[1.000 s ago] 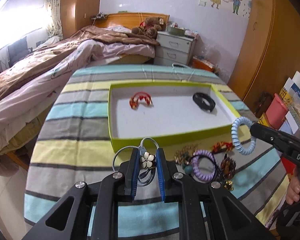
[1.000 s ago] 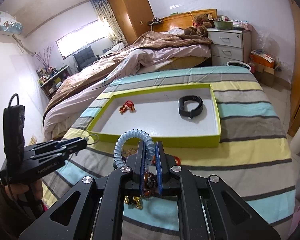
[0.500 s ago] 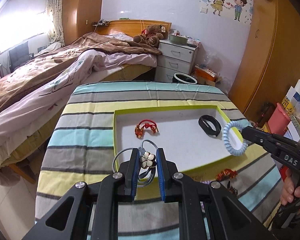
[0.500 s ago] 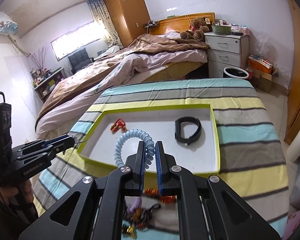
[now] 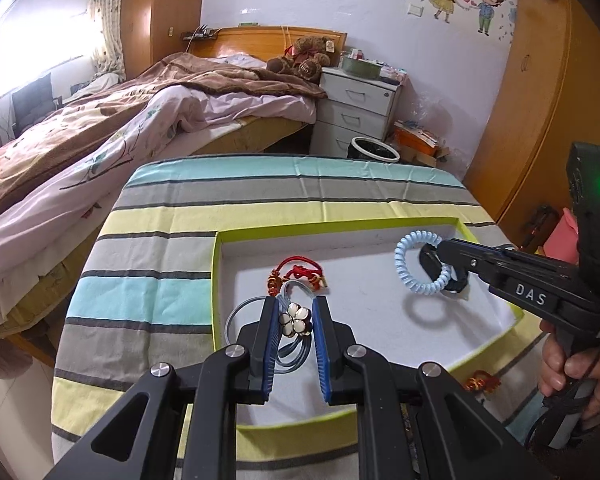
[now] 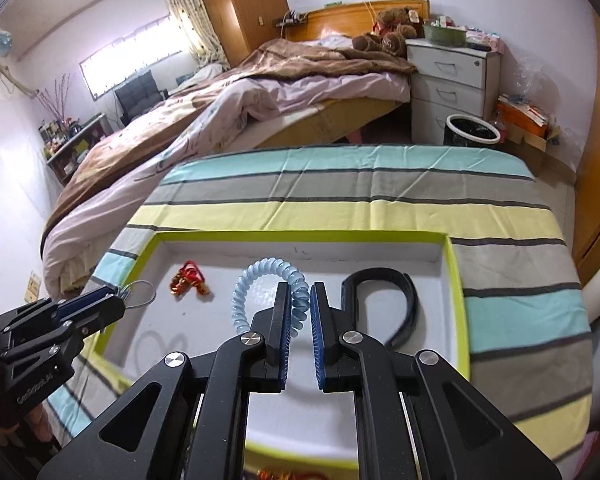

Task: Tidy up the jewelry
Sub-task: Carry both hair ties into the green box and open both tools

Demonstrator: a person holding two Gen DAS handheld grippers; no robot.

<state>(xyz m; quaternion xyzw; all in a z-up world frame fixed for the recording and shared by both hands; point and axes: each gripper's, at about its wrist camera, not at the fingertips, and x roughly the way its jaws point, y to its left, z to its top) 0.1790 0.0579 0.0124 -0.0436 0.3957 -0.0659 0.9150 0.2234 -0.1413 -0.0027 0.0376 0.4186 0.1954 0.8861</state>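
We work over a striped cloth (image 5: 172, 296) beside a bed (image 5: 100, 120). Our left gripper (image 5: 296, 322) pinches a flower bracelet (image 5: 296, 320); our right gripper (image 6: 300, 308) clamps a blue coil band (image 6: 260, 276) above the tray (image 5: 220, 280).

The surface (image 6: 500, 224) was covered by a striped cloth (image 5: 160, 296) in bands of teal, grey and pale yellow with thin dark lines between them. A shallow tray (image 6: 458, 280) with lime-green walls and a white floor lay directly on the cloth, toward the near side. Just outside the tray's near right corner, a small red-and-gold trinket (image 5: 482, 382) lay on the cloth. The cloth was lightly creased across the far bands and hung over the left edge
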